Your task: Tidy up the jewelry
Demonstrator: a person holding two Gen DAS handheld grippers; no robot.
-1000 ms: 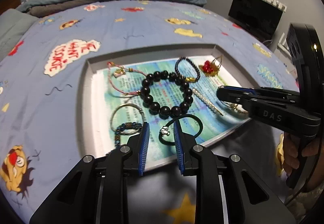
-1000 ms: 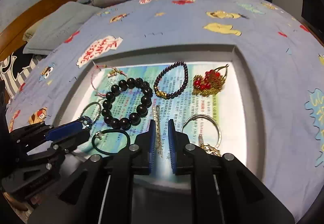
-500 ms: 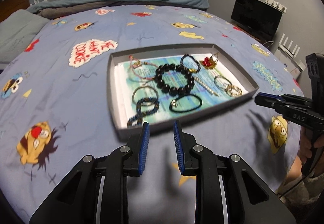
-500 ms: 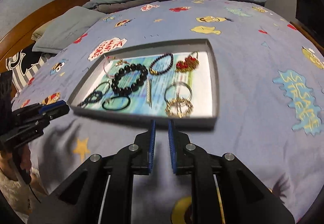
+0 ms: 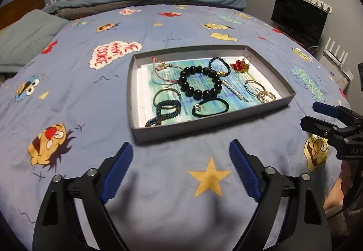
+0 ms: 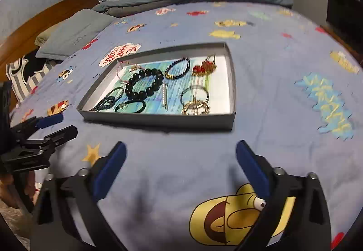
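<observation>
The left wrist view looks forward over the blue cartoon-print bedspread (image 5: 95,115) from near its foot, facing the headboard; the right wrist view does likewise from further right; both share the shallow grey cardboard tray (image 5: 270,104) (image 6: 158,120), near ahead.

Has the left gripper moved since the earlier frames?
Yes. The left gripper has backed away from the tray, off its near edge, and opened.

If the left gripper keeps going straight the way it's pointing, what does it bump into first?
Probably the near wall of the gray tray. The left gripper is open, empty, and aimed across the blue bedspread at that wall. If it passed above the wall, the black hair tie comes next. Depth is hard to judge.
</observation>
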